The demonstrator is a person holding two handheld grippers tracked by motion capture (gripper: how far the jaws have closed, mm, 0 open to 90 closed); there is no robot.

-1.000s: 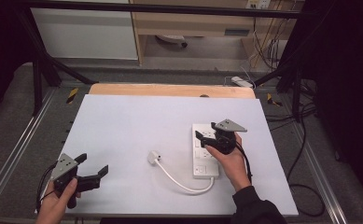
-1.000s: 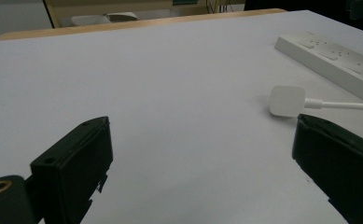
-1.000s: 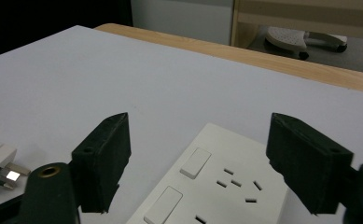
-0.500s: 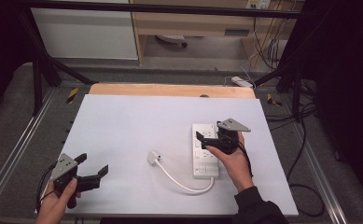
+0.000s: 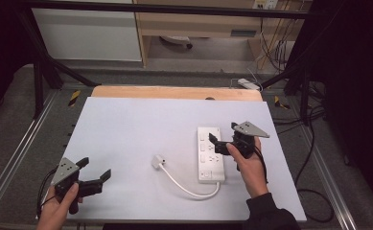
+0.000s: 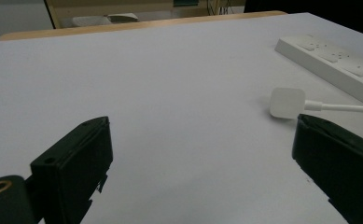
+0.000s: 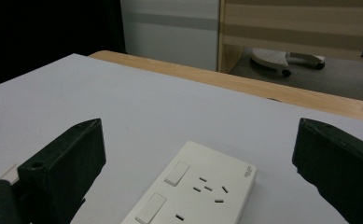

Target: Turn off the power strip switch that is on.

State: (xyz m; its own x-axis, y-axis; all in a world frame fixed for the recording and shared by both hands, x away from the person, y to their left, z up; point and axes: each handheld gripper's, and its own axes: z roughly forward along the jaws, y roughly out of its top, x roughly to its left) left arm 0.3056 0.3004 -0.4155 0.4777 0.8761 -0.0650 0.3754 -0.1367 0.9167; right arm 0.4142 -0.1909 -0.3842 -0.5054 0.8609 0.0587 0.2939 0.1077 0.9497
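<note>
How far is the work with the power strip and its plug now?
Done: the power strip lies flat on the table, right gripper over it, jaws just opened, empty. In hand: nothing; left gripper is open too. Left: the plug lies loose beside the strip, not inserted.

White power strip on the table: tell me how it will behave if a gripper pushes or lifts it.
The power strip lies flat and boxy, so it would probably slide rather than roll or tip. Its smooth plastic may slip between pads. The curled cable looks floppy and would likely trail, dragging the plug.
</note>
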